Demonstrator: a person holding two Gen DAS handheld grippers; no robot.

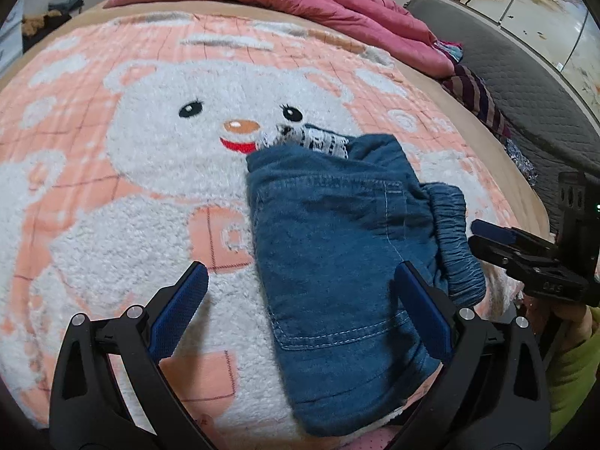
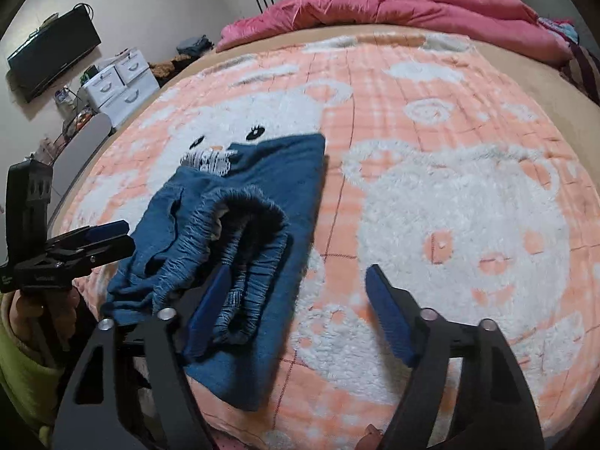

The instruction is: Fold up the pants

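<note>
While both grippers, left [image 1: 302, 292] and right [image 2: 298, 300], stood spread and empty, pants [image 1: 337, 247] lay folded beneath their fingers; risk: a pad snagging the waistband [image 2: 240, 247] could undo the fold.

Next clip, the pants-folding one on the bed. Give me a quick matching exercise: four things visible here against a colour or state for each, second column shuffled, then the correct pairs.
Column 1
1. pants
2. quilt
3. blanket
4. left gripper

Column 2
A. peach and white, bear pattern
B. open, fingers either side of the denim's edge
C. blue denim, folded, elastic waistband bunched
D. pink, heaped at the bed's far end

Pairs: 1-C, 2-D, 3-A, 4-B
</note>
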